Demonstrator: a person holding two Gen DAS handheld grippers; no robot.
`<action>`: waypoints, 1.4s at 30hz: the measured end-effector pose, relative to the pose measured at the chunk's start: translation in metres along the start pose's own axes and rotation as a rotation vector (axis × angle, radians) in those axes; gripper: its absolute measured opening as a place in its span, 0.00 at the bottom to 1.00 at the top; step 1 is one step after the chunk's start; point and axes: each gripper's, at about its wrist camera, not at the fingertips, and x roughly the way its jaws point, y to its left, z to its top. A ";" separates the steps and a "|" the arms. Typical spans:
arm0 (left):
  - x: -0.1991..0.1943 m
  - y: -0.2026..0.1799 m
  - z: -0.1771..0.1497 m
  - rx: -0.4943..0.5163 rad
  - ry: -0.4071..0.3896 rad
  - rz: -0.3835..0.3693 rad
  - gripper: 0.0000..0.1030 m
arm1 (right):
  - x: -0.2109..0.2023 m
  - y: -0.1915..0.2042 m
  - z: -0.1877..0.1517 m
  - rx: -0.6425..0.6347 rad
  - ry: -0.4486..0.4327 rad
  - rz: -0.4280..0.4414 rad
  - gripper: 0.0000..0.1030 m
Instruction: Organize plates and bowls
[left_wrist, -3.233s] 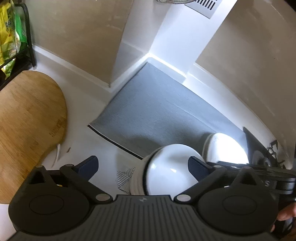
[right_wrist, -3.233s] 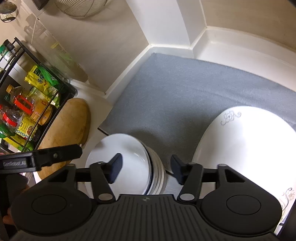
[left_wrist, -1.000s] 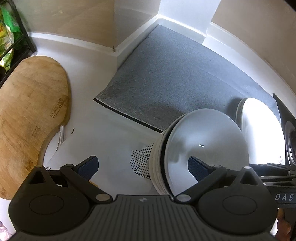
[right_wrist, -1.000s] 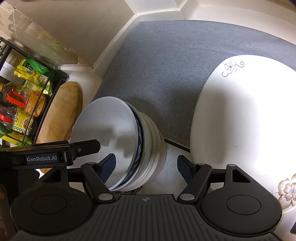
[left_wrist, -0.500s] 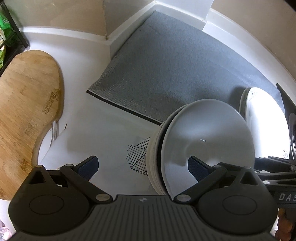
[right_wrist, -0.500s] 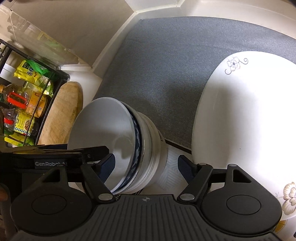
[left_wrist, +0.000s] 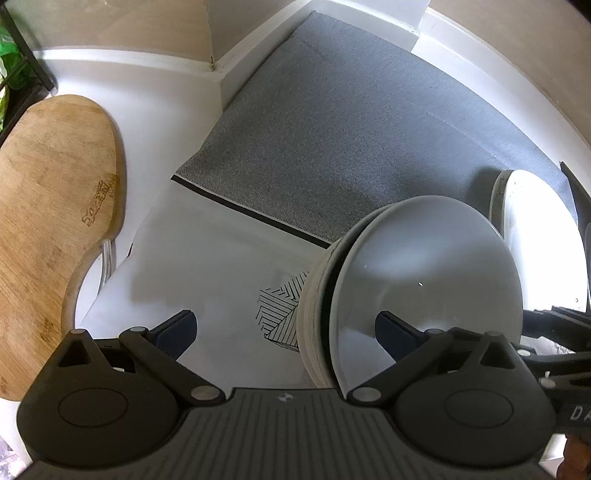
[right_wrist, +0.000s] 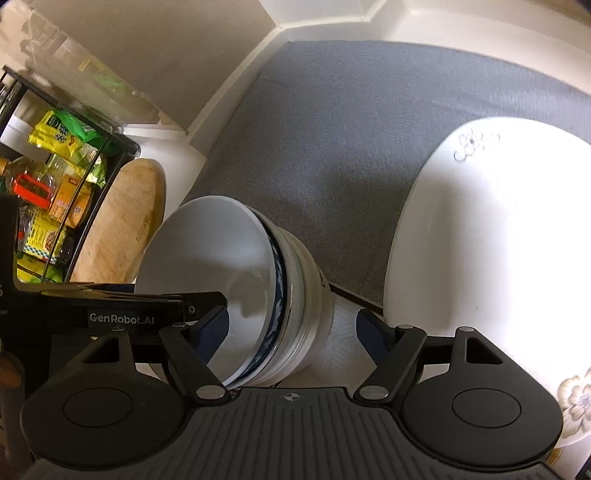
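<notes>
Glazed white ceramic filled the foreground as you held both grippers over the stack of bowls (right_wrist: 258, 295), which stood on the white table (left_wrist: 207, 266) at the near edge of the grey mat (left_wrist: 351, 140). Your right gripper (right_wrist: 291, 328) stood wide, straddling the stack without pressing it; your left gripper (left_wrist: 284, 328) was equally spread, one finger over the top bowl's hollow. Such bowls likely ran heavy, slick and chippable, best pinched at the rim. Beside them lay the flowered plate (right_wrist: 498, 240); farther left, the wooden board (left_wrist: 55, 192).
</notes>
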 end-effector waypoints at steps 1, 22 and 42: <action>0.000 -0.001 0.000 0.007 -0.001 0.005 1.00 | -0.001 0.002 0.000 -0.015 -0.004 -0.005 0.76; 0.030 0.008 0.025 0.235 0.045 -0.286 1.00 | 0.015 0.009 -0.035 0.193 -0.075 -0.062 0.77; 0.048 0.029 0.035 0.180 0.052 -0.541 1.00 | 0.048 0.025 -0.027 0.226 -0.074 -0.053 0.98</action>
